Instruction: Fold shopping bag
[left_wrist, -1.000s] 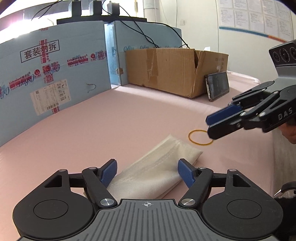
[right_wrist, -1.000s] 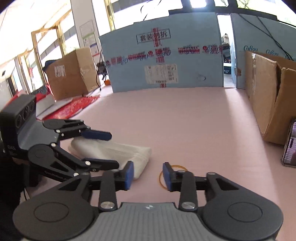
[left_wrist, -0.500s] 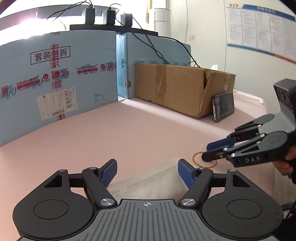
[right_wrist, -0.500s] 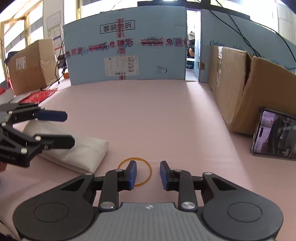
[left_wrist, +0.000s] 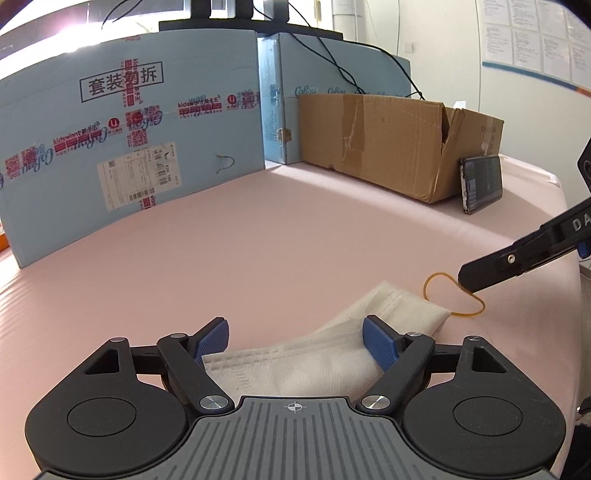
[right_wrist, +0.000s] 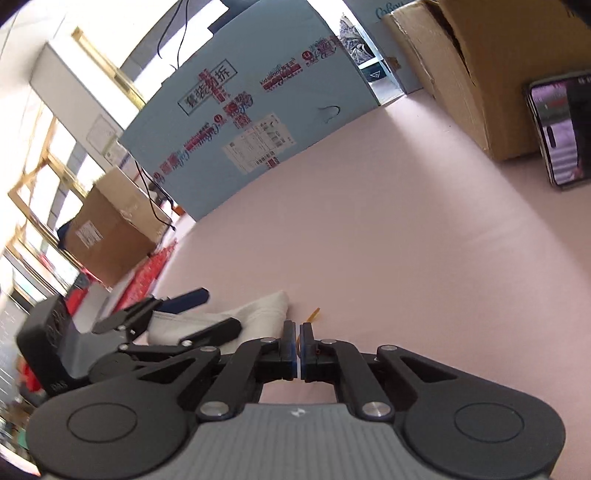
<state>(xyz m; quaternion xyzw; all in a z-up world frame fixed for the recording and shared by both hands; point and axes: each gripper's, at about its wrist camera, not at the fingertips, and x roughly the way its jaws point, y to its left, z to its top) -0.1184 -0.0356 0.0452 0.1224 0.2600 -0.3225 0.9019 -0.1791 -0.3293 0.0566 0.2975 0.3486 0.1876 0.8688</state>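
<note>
Shopping bag (left_wrist: 332, 354): already folded into a compact cream bundle, lying on the pink table (left_wrist: 295, 240) between the wide-spread fingers of the left gripper (left_wrist: 295, 341), not gripped. Right gripper (right_wrist: 297, 341) pressed together on the orange rubber band (left_wrist: 436, 280) just beside the bag's far end. Folding apparently done; likely left: 1 step, banding the bundle.

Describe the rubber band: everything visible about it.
The rubber band is a thin yellow-orange loop, pulled out of round, lying on the pink table just beyond the folded bag's corner. The right gripper is shut on its far edge; in the right wrist view only a short piece shows past the fingers.
</note>
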